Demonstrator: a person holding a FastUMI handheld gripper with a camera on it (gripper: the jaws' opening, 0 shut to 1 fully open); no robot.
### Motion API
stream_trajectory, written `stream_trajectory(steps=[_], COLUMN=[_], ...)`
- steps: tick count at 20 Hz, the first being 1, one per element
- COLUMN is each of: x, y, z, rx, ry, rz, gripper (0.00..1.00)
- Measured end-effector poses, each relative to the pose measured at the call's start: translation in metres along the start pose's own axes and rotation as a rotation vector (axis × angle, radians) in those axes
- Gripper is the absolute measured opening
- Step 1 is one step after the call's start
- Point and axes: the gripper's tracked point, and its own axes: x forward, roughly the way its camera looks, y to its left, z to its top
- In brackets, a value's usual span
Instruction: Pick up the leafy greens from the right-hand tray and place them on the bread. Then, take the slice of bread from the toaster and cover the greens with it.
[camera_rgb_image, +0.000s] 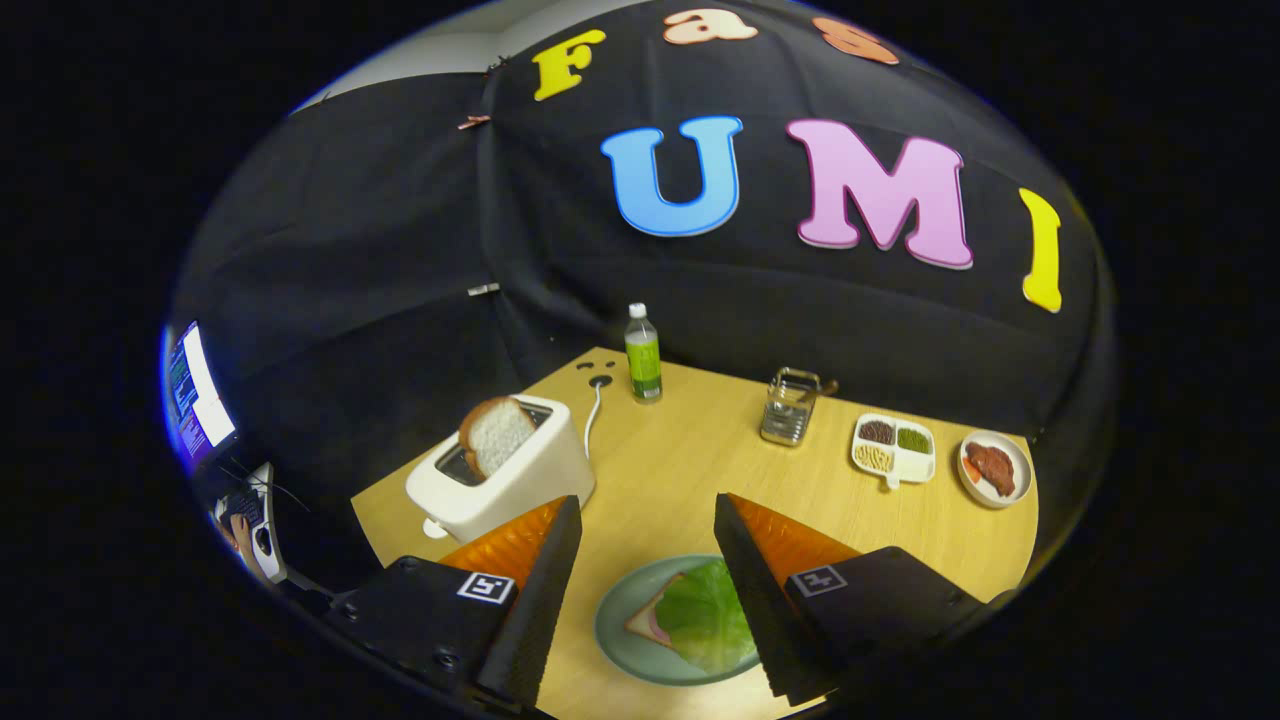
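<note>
A green leaf (706, 615) lies on a slice of bread (646, 622) on a grey-green plate (622, 640), low between my fingers. My gripper (648, 510) is open above the plate, nothing held. A white toaster (500, 478) stands beyond my left finger (548, 570), with a slice of bread (494, 434) sticking up out of its slot, tilted. My right finger (750, 580) covers the leaf's right edge.
On the wooden table (690, 460) stand a green-labelled bottle (642, 355) at the back, a metal holder (788, 405), a white divided tray (893, 449) with toppings and a small plate (994, 468) with reddish food at the right. A monitor (198, 390) glows far left.
</note>
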Motion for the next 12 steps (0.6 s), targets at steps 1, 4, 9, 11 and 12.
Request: stream_trajectory(steps=[1,4,9,11,12], x=[0.0,0.005,0.036,0.055,0.066], y=[0.012,0.049,0.101,0.116,0.124], z=[0.015,0.051,0.062,0.051,0.044], rx=[-0.016,-0.047,-0.058,-0.041,-0.021], ry=[-0.023,-0.078,-0.064,-0.024,-0.001], rz=[0.013,0.05,0.081,0.088,0.093], gripper=[0.84,0.84,0.84,0.84,0.84])
